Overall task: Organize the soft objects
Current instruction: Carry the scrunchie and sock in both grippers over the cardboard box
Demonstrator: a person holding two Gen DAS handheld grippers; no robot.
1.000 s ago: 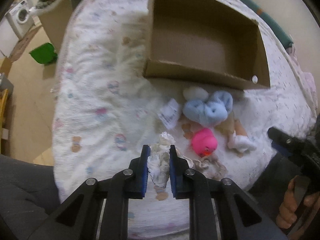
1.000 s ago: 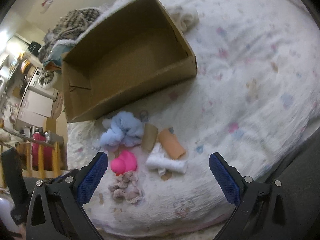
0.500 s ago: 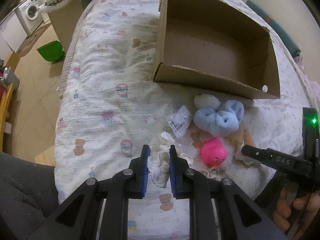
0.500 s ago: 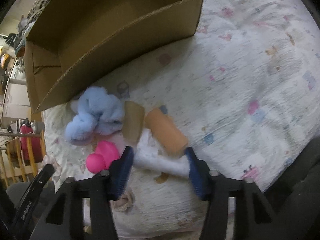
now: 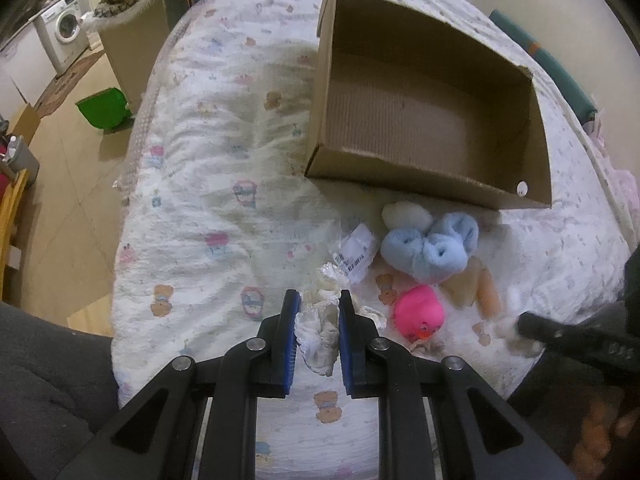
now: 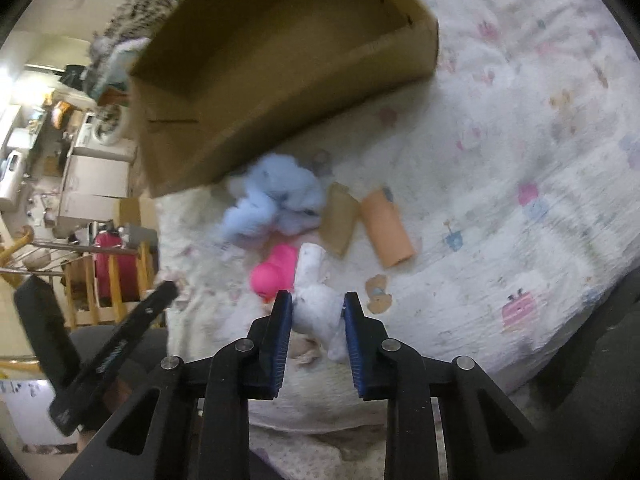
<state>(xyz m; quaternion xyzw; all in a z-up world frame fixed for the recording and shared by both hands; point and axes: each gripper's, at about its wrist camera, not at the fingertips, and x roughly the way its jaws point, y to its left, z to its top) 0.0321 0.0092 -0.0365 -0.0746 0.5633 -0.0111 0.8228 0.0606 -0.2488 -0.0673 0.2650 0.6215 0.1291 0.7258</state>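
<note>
My left gripper [image 5: 319, 312] is shut on a crumpled white lacy cloth [image 5: 318, 334] and holds it above the bed's near edge. My right gripper [image 6: 318, 312] is shut on a white rolled cloth [image 6: 318, 300], lifted off the bedspread. An open, empty cardboard box [image 5: 424, 116] sits further back; it also shows in the right wrist view [image 6: 280, 64]. In front of it lie a fluffy light-blue plush [image 5: 430, 248], a pink rubber duck [image 5: 418, 314], a cream pad [image 5: 406, 216], a tan roll [image 6: 340, 224] and an orange roll [image 6: 386, 232].
A plastic-wrapped label [image 5: 354, 254] lies beside the blue plush. A beige crumpled cloth [image 6: 304, 350] lies under my right gripper. The bed [image 5: 224, 152] has a white patterned cover. A green bin [image 5: 102, 108] and a washing machine [image 5: 66, 26] stand on the floor at left.
My right gripper has closed on the white rolled cloth and lifted it. My left gripper still holds the lacy cloth and has moved slightly back from the box.
</note>
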